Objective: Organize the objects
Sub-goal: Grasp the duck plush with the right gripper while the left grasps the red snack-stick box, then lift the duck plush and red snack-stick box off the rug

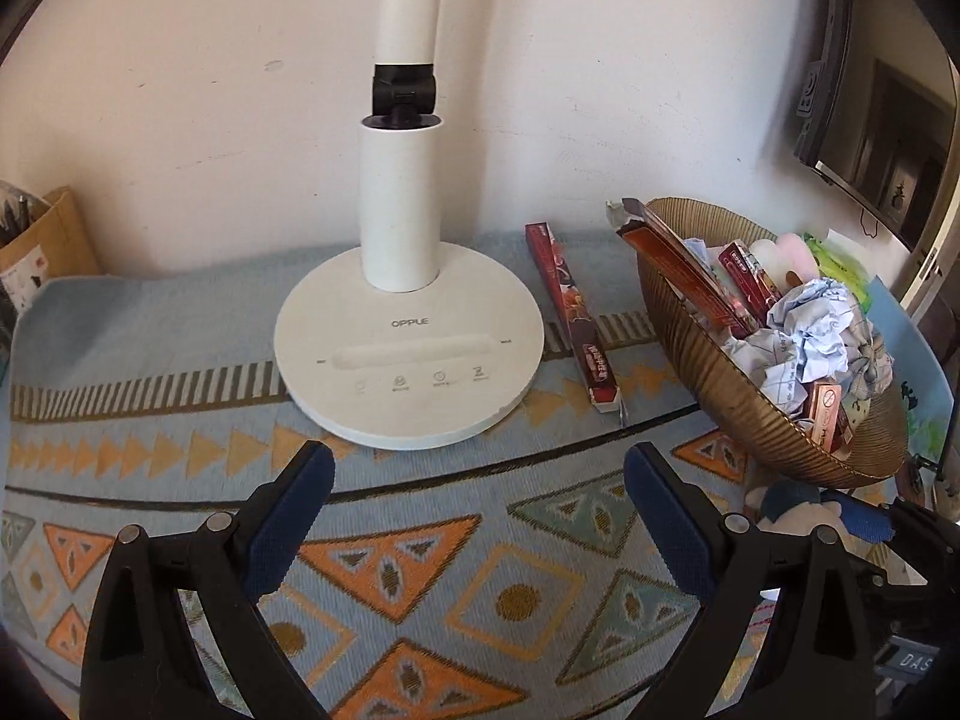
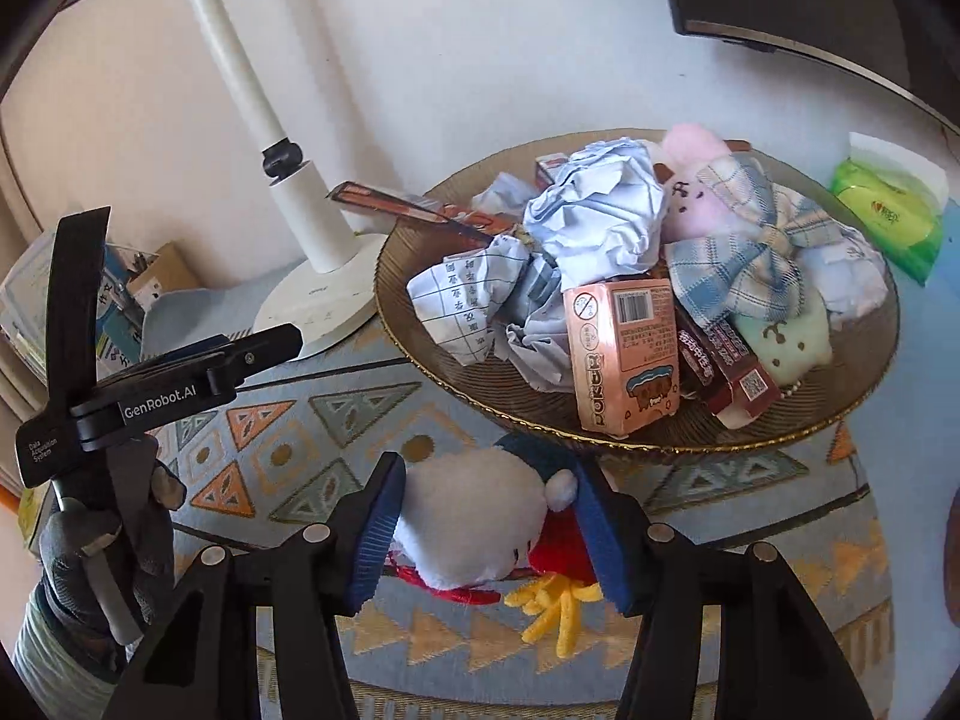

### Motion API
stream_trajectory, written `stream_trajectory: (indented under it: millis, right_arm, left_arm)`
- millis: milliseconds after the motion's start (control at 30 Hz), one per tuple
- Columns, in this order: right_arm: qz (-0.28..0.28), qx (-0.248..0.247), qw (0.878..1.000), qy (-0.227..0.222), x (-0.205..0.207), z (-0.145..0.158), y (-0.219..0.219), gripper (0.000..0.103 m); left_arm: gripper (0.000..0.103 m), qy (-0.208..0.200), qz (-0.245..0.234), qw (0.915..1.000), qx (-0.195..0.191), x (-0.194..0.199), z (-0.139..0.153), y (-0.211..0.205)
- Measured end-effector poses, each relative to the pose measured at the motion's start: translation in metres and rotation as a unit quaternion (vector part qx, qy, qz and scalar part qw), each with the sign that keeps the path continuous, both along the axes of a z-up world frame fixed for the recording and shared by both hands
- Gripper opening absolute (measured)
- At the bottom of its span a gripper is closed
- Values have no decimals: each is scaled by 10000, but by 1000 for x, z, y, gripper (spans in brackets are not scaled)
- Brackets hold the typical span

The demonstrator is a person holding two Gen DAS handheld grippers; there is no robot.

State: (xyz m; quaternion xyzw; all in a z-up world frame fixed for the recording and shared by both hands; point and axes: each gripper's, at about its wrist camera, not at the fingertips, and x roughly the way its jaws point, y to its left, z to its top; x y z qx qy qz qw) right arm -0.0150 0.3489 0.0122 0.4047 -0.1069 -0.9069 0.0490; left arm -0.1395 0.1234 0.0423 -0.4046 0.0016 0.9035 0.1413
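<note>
My right gripper [image 2: 486, 531] is shut on a plush toy [image 2: 468, 516], white with a navy hat, a red body and yellow fringe. It is held just in front of the brown ribbed bowl [image 2: 480, 399]. The bowl holds crumpled paper [image 2: 600, 210], a pink snack box [image 2: 624, 354], a dark red box [image 2: 726, 369] and soft toys [image 2: 702, 192]. My left gripper [image 1: 480, 498] stands open over the patterned cloth, with nothing between its fingers. A long red box [image 1: 576, 324] lies on the cloth between the lamp base and the bowl [image 1: 720, 402].
A white desk lamp [image 1: 408, 354] stands at the back against the wall. A green wipes pack [image 2: 888, 210] lies behind the bowl on the right. Boxes and papers [image 2: 36, 300] are stacked at the far left. A gloved hand [image 2: 90, 570] holds the left gripper.
</note>
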Motion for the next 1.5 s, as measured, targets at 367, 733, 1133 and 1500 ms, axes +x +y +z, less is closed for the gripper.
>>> stream_trajectory:
  millis: [367, 733, 1133, 1500]
  right_arm:
    - [80, -257, 9996, -25, 39, -3, 14, 51]
    - [160, -589, 9981, -2, 44, -16, 16, 73]
    - [286, -1241, 9918, -89, 43, -19, 32, 77]
    - [999, -399, 9932, -440, -22, -6, -39, 77]
  left_arm:
    - [72, 50, -603, 9979, -240, -35, -17, 69]
    - [29, -151, -577, 9968, -525, -55, -37, 90]
    - [15, -246, -411, 9988, 97, 86, -8, -15]
    - [29, -596, 489, 9969, -181, 195, -25, -116]
